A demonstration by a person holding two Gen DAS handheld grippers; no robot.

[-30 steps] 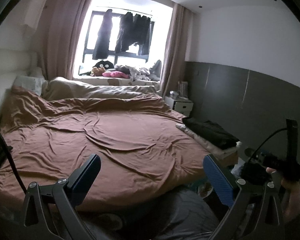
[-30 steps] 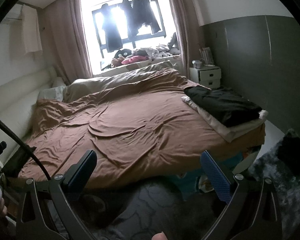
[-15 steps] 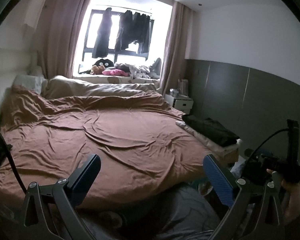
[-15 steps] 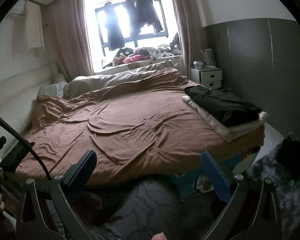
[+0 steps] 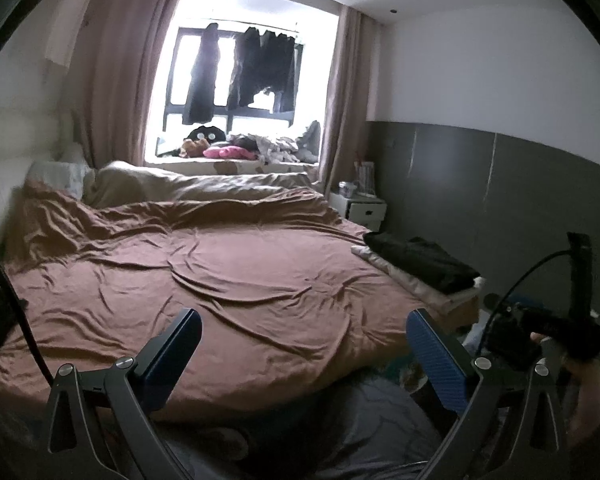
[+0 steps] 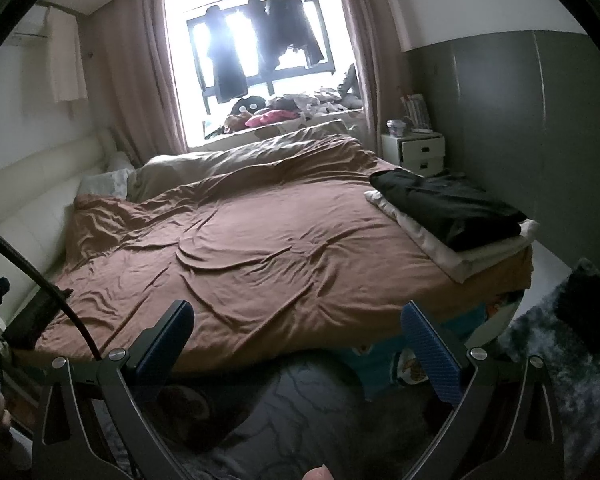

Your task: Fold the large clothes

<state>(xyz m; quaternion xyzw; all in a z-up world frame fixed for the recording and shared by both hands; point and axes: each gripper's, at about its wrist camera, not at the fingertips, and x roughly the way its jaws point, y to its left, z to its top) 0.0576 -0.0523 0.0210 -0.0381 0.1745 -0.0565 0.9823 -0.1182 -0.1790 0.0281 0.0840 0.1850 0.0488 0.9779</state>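
A folded black garment [image 6: 448, 204] lies on a folded white one [image 6: 468, 252] at the bed's near right corner; both also show in the left wrist view as the black garment [image 5: 420, 258]. A wrinkled brown duvet [image 6: 260, 248] covers the bed [image 5: 220, 276]. My left gripper [image 5: 304, 340] is open above the bed's foot edge, holding nothing. My right gripper [image 6: 296, 334] is open too, held off the foot of the bed with nothing between its fingers. Dark clothes [image 6: 268, 40] hang in the window.
A white nightstand [image 6: 416, 152] stands at the far right beside the grey wall panel. Toys and clothes [image 5: 252, 148] pile on the window sill. A shaggy grey rug [image 6: 548, 344] lies on the floor at right. A hand [image 5: 584, 380] holds the other gripper's handle at lower right.
Both cameras have drifted slightly; the view has tilted up a little and the bed sits lower in frame. Both grippers stay open and empty.
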